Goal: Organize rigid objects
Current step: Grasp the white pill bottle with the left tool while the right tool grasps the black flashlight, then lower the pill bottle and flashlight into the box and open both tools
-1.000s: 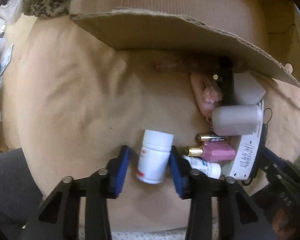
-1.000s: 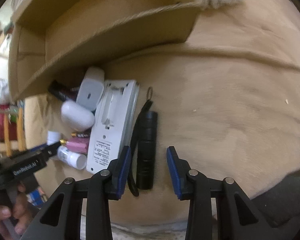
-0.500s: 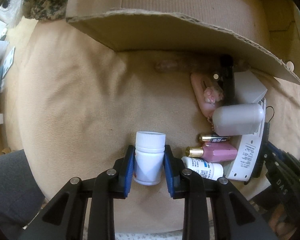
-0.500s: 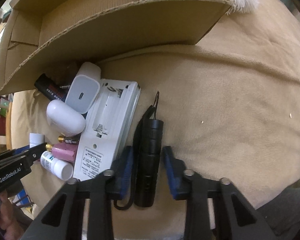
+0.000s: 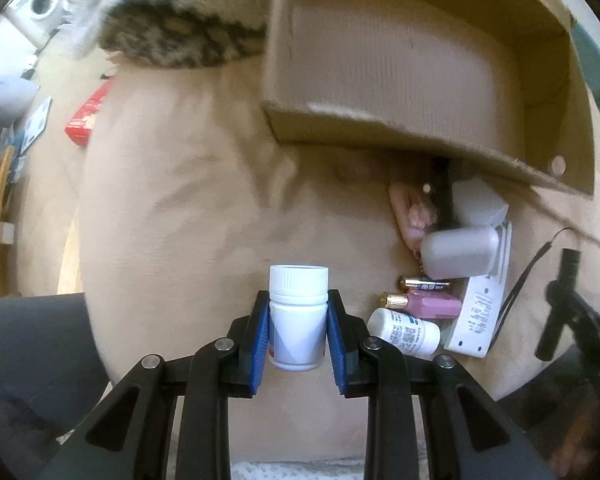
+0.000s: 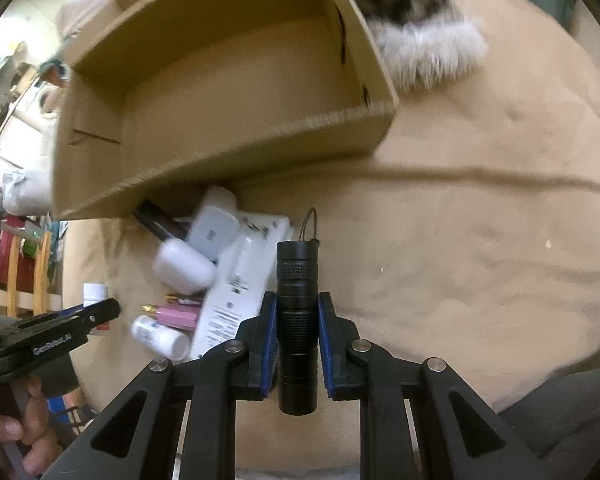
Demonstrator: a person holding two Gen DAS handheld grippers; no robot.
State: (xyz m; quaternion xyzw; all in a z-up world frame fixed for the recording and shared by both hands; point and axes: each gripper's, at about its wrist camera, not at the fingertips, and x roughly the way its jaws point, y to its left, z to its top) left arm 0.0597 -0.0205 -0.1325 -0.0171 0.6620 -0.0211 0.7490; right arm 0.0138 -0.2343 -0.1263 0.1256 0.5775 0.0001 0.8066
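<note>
Gripping white pill bottle, left claw narrow; right claw clamped on black flashlight.

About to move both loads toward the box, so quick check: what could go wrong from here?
1. The left gripper pinches the white pill bottle low on its smooth body; it could slip or tip.
2. The black flashlight in the right gripper trails a wrist strap that might snag the cardboard box rim.
3. The box sits tilted on a soft cushion, over the leftover items, so dropped objects may shift it.
</note>
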